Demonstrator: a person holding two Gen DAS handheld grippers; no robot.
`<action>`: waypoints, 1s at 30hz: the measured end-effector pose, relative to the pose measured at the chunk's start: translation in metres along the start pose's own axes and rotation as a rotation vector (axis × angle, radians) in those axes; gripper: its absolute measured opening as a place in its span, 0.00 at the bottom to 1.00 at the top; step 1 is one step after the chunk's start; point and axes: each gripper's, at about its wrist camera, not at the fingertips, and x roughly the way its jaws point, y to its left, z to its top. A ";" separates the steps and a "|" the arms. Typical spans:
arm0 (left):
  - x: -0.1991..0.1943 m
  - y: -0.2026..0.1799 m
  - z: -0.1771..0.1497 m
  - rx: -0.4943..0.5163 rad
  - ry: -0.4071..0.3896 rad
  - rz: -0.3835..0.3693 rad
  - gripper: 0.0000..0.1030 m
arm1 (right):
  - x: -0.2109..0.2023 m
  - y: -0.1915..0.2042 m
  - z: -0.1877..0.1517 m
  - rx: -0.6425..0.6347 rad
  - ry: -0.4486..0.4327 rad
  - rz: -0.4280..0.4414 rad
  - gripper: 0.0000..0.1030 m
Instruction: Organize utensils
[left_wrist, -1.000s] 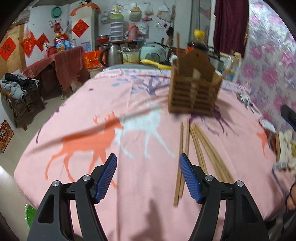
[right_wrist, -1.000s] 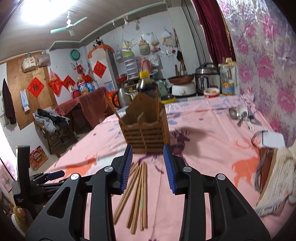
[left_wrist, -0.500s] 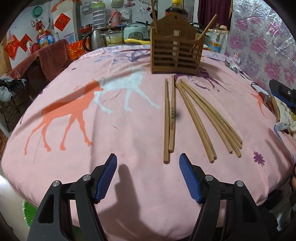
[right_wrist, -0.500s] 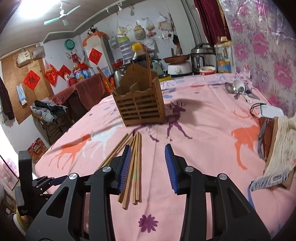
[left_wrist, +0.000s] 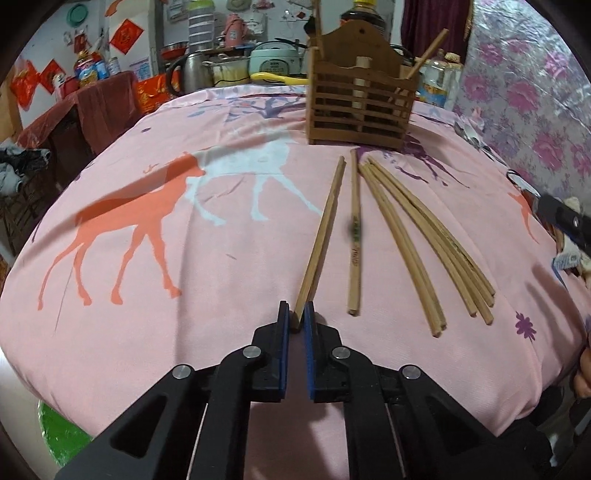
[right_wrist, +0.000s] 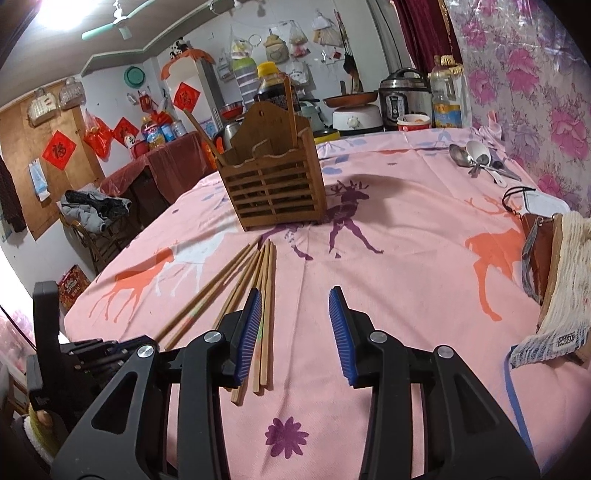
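Several wooden chopsticks (left_wrist: 413, 229) lie fanned on the pink deer-print tablecloth (left_wrist: 147, 229). My left gripper (left_wrist: 296, 319) is shut on the near end of the leftmost chopstick (left_wrist: 323, 229), which still lies along the cloth. A wooden slatted utensil holder (left_wrist: 360, 107) stands beyond, with two chopsticks upright in it. In the right wrist view the holder (right_wrist: 275, 188) stands ahead and the chopsticks (right_wrist: 258, 291) lie left of my right gripper (right_wrist: 295, 332), which is open and empty above the cloth.
Metal and white spoons (right_wrist: 476, 157) lie at the far right of the table. A cloth and pouch (right_wrist: 554, 280) sit at the right edge. Cookers, a kettle and bottles (right_wrist: 402, 99) crowd the counter behind. The left gripper's body (right_wrist: 74, 354) shows at lower left.
My left gripper has closed from wide open onto the end of the leftmost chopstick, which has swung slightly left. My right gripper has drawn back and opened wider.
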 end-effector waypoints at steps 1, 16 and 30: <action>-0.001 0.002 0.000 -0.006 -0.002 0.020 0.08 | 0.001 0.000 -0.002 -0.002 0.006 -0.002 0.38; -0.005 0.033 -0.004 -0.118 -0.032 0.080 0.09 | 0.018 0.022 -0.046 -0.152 0.122 -0.012 0.38; -0.005 0.033 -0.005 -0.109 -0.039 0.080 0.15 | 0.031 0.034 -0.062 -0.250 0.145 -0.059 0.37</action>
